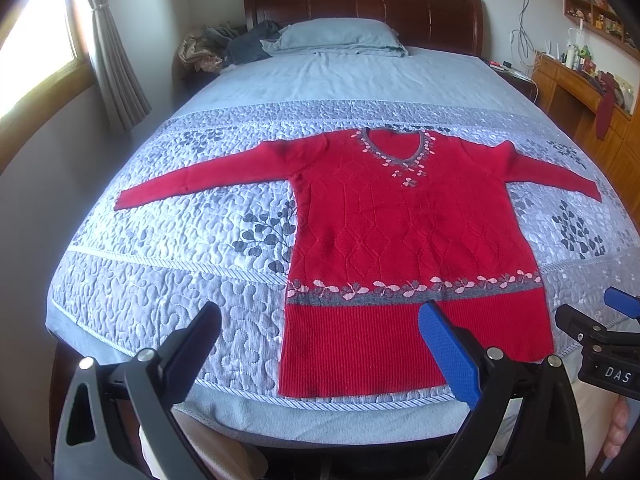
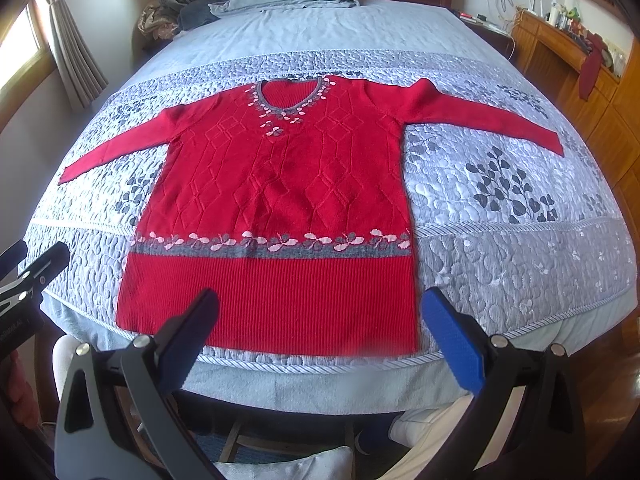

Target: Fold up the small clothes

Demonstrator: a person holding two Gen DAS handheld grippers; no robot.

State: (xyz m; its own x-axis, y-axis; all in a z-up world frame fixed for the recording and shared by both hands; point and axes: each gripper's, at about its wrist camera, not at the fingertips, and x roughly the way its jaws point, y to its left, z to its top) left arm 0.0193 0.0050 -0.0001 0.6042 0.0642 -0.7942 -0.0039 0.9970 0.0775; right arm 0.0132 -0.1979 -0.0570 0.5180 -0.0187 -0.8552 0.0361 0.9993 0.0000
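Note:
A red knit sweater (image 1: pixel 400 220) lies flat on the bed, front up, both sleeves spread out sideways, hem toward me. It has a grey neckline and a grey band with pink leaves above the ribbed hem. It also shows in the right wrist view (image 2: pixel 280 184). My left gripper (image 1: pixel 320 320) is open and empty, hovering just short of the hem's left half. My right gripper (image 2: pixel 320 308) is open and empty, just short of the hem's right half. The right gripper shows at the right edge of the left wrist view (image 1: pixel 612 312).
The bed has a quilted grey-blue cover (image 1: pixel 180 240) with leaf prints. A pillow (image 1: pixel 336 36) and a pile of clothes (image 1: pixel 224 46) lie at the headboard. A wooden desk (image 1: pixel 580 92) stands on the right, a window with a curtain (image 1: pixel 108 48) on the left.

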